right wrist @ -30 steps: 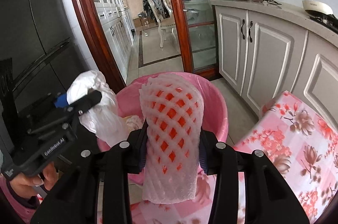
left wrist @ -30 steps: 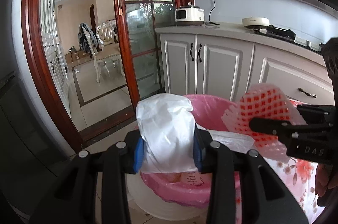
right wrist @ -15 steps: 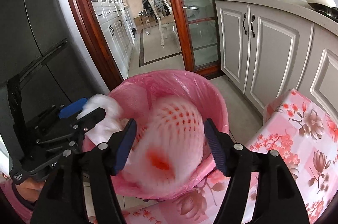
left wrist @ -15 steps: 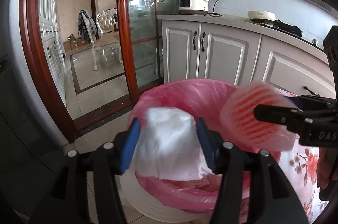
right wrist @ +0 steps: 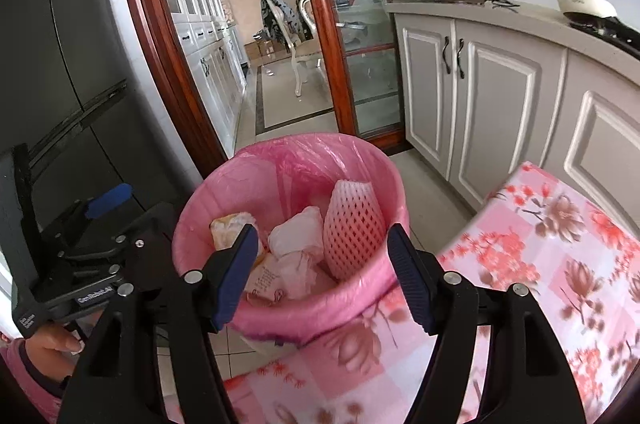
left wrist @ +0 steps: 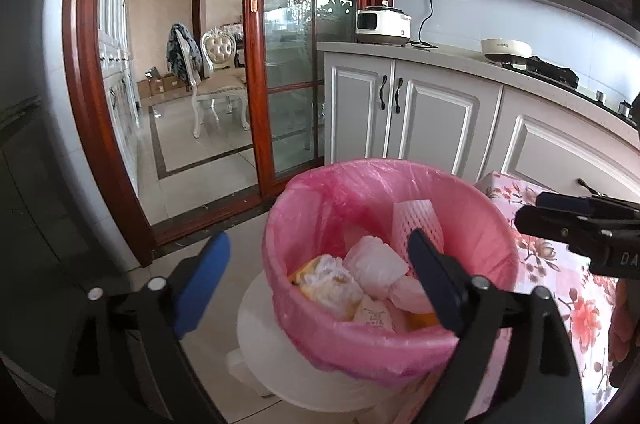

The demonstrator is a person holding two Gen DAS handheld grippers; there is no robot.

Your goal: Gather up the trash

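A white bin lined with a pink bag [left wrist: 472, 224] [right wrist: 200, 208] stands on the floor by the table. Inside lie a white foam fruit net [left wrist: 418, 220] [right wrist: 354, 224], a crumpled white plastic bag [left wrist: 374, 266] [right wrist: 298, 236] and other wrappers. My left gripper [left wrist: 316, 276] is open and empty above the bin's near rim; it also shows at the left of the right wrist view [right wrist: 108, 198]. My right gripper [right wrist: 322, 272] is open and empty over the bin; its body shows at the right of the left wrist view [left wrist: 580, 224].
A table with a pink floral cloth [right wrist: 540, 264] [left wrist: 576, 300] touches the bin on the right. White kitchen cabinets [right wrist: 492, 92] run along the right wall. A dark fridge [right wrist: 52, 84] stands left. A wood-framed glass sliding door [left wrist: 280, 84] opens onto a dining room.
Both grippers opened. The white plastic bag dropped from the left gripper and the foam net from the right gripper into the bin.
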